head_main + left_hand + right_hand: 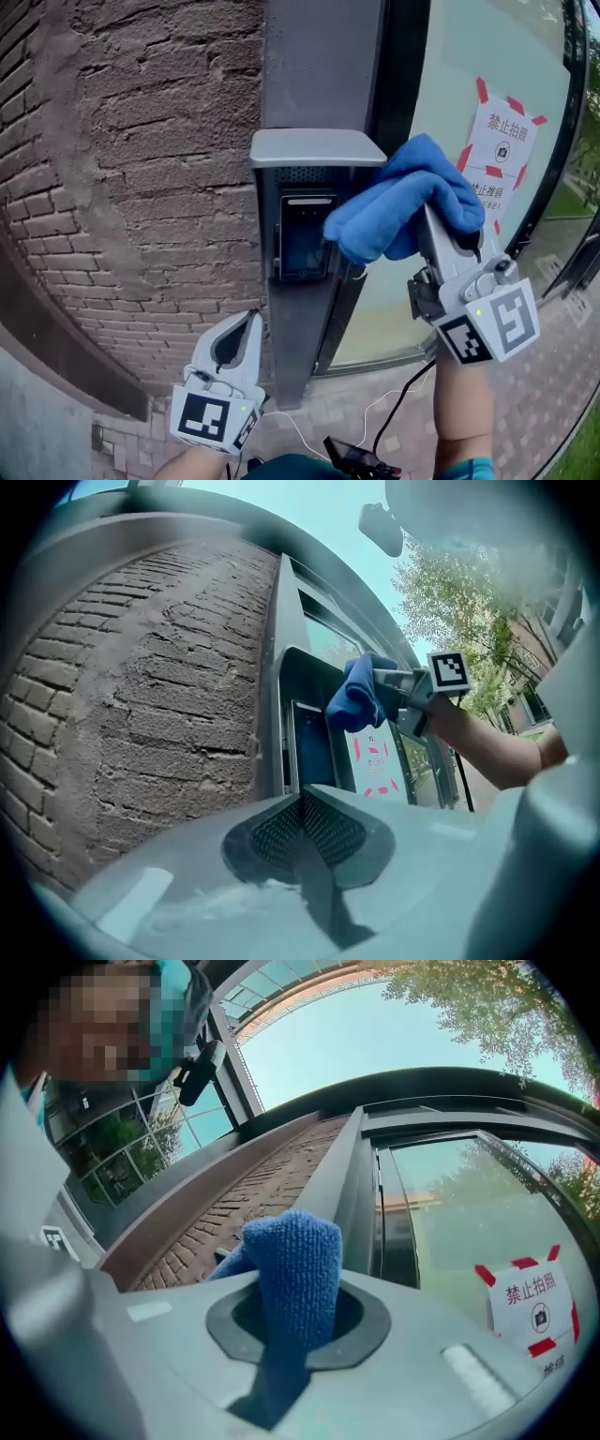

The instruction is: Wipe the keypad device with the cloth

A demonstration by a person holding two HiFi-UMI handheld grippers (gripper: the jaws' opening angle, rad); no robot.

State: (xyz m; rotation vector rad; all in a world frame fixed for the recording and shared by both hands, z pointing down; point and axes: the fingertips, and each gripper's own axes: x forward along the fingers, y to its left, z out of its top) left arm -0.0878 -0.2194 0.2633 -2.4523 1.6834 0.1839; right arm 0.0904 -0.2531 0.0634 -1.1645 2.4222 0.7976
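The step in hand looks like the approach to the wipe, or its very first touch; the right gripper (433, 230) has its jaws clamped on the blue cloth (403, 199), and its own view shows the fabric pinched between them and standing up in a thick fold past the tips (291, 1269); in the head view the cloth bunches at about 2 o'clock from the keypad device (305, 239), its lower left lobe overlapping the device's right edge, though whether it actually presses on the face cannot be told; the device sits recessed in a grey metal post (319, 66) under a small flat hood (314, 147), with the brick wall (141, 141) at its 9 o'clock and a glass panel (441, 75) bearing a red-and-white notice (502, 141) at its 3 o'clock; the left gripper (246, 323) hangs low at roughly 7 o'clock from the device, well apart from it, its jaws closed together on nothing, as its own view confirms (302, 803), and from there it looks up at the screen (309, 747) and the cloth (354, 696) beside it; the next move probably calls for carrying the cloth toward 8 o'clock so the bulky fold lies flat on the screen, then drawing it down and across under light pressure, minding the hood above and the recess walls, which leave the wad little room.
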